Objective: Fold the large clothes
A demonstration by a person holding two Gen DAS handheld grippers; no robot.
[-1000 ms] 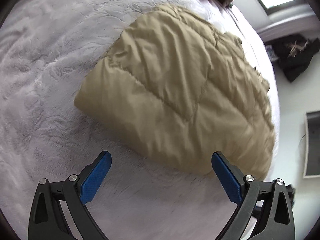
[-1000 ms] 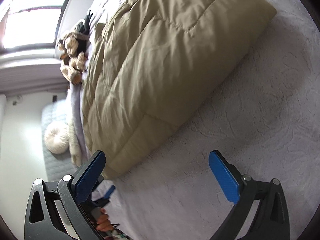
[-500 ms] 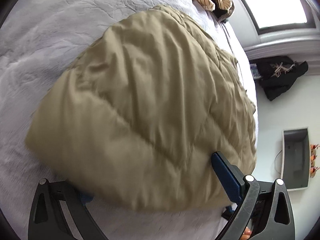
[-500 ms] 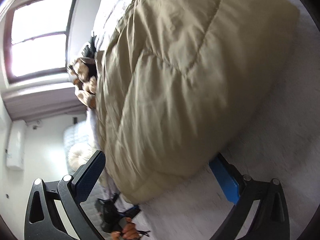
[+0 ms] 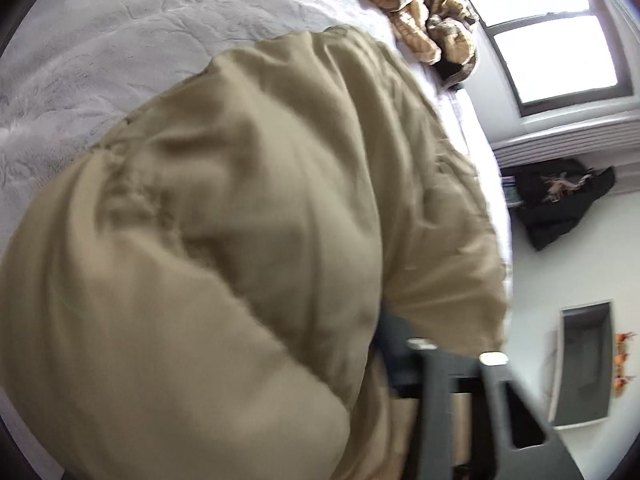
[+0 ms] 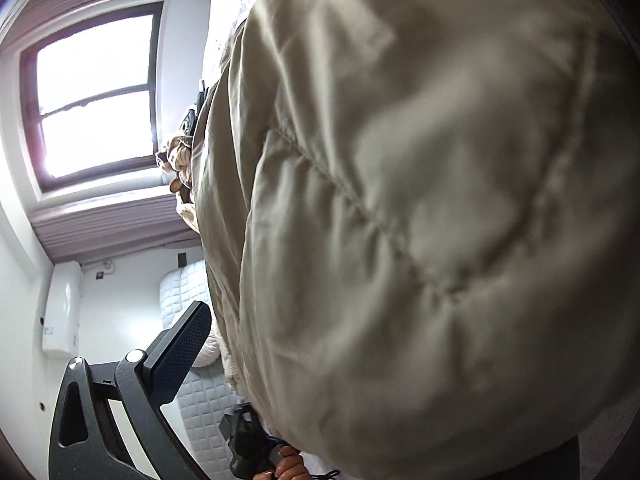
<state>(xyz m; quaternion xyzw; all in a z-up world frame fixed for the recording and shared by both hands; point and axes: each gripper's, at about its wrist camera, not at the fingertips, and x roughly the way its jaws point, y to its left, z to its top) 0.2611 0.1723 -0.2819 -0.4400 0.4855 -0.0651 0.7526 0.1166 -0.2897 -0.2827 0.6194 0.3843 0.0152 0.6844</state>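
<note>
Both grippers have closed in on the jacket point(image 5: 224, 240), which now fills both views.
Left gripper point(image 5: 400, 364) at 5 o'clock pinches its hem; right gripper's point(image 6: 280, 360) grip can't be told. The puffy hem may slip out.

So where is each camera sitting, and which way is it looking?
Left wrist: sits on the left claw, looking along it over the tan padded coat toward the white bed and window; one dark finger shows.
Right wrist: sits on the right claw, looking into the same coat; one blue-padded finger and a hand show.
Both share the coat, window and striped plush toy.
</note>
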